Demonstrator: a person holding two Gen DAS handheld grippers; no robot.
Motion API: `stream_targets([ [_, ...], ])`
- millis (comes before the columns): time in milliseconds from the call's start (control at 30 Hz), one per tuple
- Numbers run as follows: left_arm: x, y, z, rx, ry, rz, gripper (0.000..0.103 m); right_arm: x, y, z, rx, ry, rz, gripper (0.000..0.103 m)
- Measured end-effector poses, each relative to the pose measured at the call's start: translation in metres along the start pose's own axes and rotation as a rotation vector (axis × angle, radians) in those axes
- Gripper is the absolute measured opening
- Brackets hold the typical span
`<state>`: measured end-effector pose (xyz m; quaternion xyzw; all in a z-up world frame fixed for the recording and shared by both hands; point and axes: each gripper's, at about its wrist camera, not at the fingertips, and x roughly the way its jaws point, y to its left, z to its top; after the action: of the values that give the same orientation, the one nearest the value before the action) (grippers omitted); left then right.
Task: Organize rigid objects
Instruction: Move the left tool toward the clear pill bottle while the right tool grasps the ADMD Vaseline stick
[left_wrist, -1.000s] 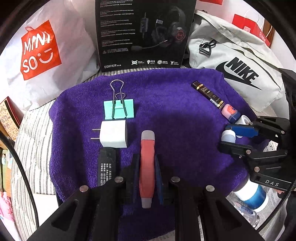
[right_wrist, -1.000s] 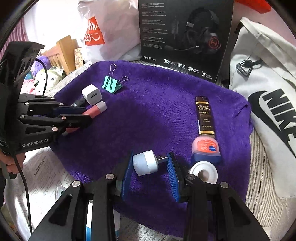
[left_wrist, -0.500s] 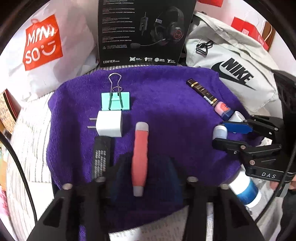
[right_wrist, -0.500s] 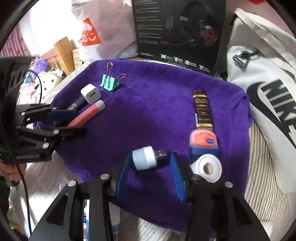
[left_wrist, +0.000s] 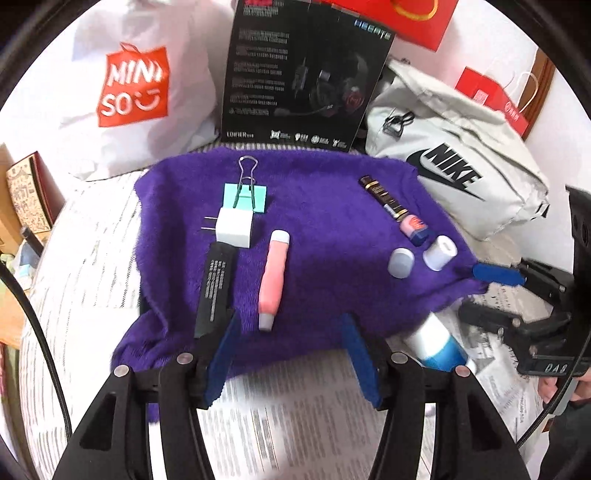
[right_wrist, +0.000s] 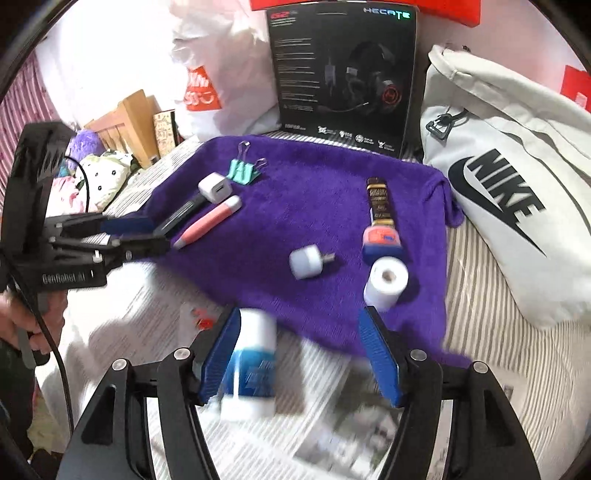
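Eight small things lie on the purple towel (left_wrist: 317, 206), one of each. A left column, centre-left of the left wrist frame: teal clip (left_wrist: 245, 196), white plug (left_wrist: 235, 229), black stick (left_wrist: 215, 286), with a pink tube (left_wrist: 272, 277) beside it. A right column, centre-right of that frame: brown tube (left_wrist: 384, 195), small pink-and-blue jar (left_wrist: 415, 229), white roll (left_wrist: 439, 252), pale lamp (left_wrist: 400, 262). One blue-and-white bottle (right_wrist: 251, 365) lies off the towel on newspaper (right_wrist: 332, 424). Left gripper (left_wrist: 291, 354) and right gripper (right_wrist: 303, 354) each have jaws spread wide, grasping nothing, at the towel's near edge in the lower frame
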<state>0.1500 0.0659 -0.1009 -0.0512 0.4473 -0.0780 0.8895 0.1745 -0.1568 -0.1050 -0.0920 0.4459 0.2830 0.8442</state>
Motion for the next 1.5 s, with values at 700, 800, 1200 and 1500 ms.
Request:
stream_targets([
  [700, -0.038, 0.005, -0.065, -0.091, 0.023, -0.041, 0.057, 0.038, 0.03, -0.022, -0.053, 0.105, -0.04, 0.053],
  [800, -0.036, 0.002, -0.068, -0.088, 0.03, -0.047, 0.057, 0.045, 0.033, -0.026, -0.054, 0.121, -0.027, 0.039],
  [1200, -0.023, -0.013, -0.067, -0.095, 0.06, -0.087, 0.057, 0.001, -0.003, -0.068, 0.054, 0.128, -0.116, 0.036],
  [1500, 0.002, -0.07, -0.036, -0.039, 0.091, -0.111, 0.057, -0.019, -0.021, -0.109, 0.156, 0.066, -0.151, 0.036],
])
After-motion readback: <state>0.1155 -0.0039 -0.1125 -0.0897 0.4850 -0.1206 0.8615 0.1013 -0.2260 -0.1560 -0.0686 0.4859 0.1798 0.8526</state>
